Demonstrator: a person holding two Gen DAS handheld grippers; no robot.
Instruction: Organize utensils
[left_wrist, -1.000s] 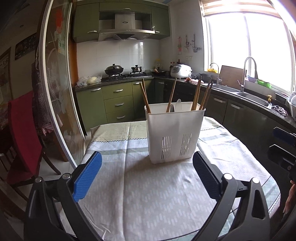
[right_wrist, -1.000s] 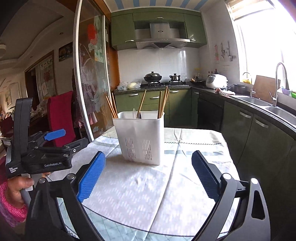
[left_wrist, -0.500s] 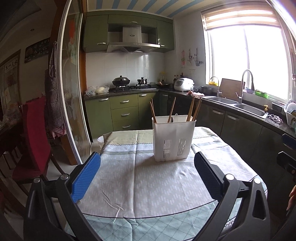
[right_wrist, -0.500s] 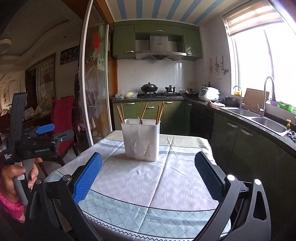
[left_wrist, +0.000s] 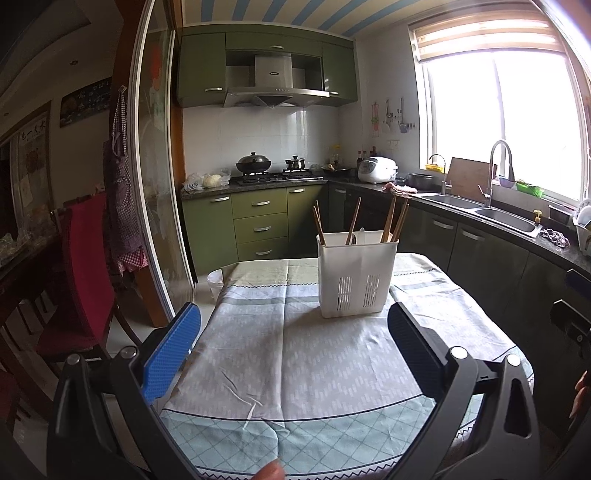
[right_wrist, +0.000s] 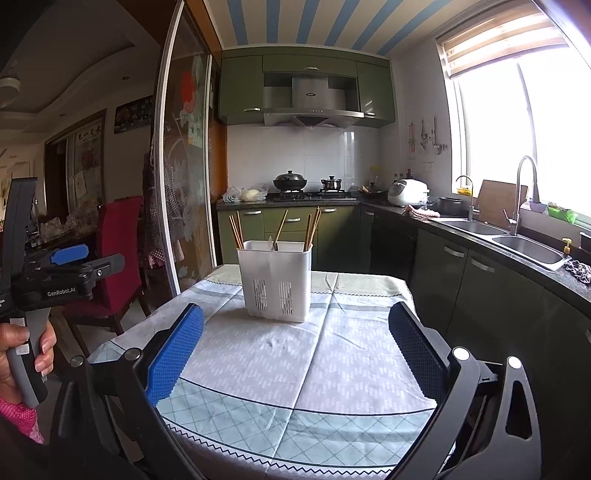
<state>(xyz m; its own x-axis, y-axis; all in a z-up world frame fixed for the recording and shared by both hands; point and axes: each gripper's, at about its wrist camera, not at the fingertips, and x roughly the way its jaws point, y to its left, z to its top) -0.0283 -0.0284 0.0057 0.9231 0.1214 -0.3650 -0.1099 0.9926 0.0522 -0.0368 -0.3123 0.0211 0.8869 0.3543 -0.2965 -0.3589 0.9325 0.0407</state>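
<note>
A white slotted utensil holder (left_wrist: 355, 274) (right_wrist: 275, 280) stands upright on the clothed table, toward its far side. Several wooden chopsticks (left_wrist: 393, 219) (right_wrist: 310, 227) and a pale spoon handle (left_wrist: 361, 235) stick up out of it. My left gripper (left_wrist: 294, 334) is open, empty, well back from the holder above the table's near part. My right gripper (right_wrist: 296, 334) is likewise open and empty, also far short of the holder. The left gripper's body (right_wrist: 55, 275) shows at the left of the right wrist view, held by a hand (right_wrist: 22, 354).
The table (left_wrist: 295, 354) carries a grey patterned cloth over a teal checked one. A red chair (left_wrist: 86, 273) stands at the left beside a glass sliding door (left_wrist: 155, 206). Green cabinets, a stove with pots (left_wrist: 255, 164) and a counter with sinks (left_wrist: 506, 218) line the back and right.
Both grippers have pulled back and upward from the utensil holder, which now looks smaller and farther away. Both stay open and empty; the holder has not moved.
</note>
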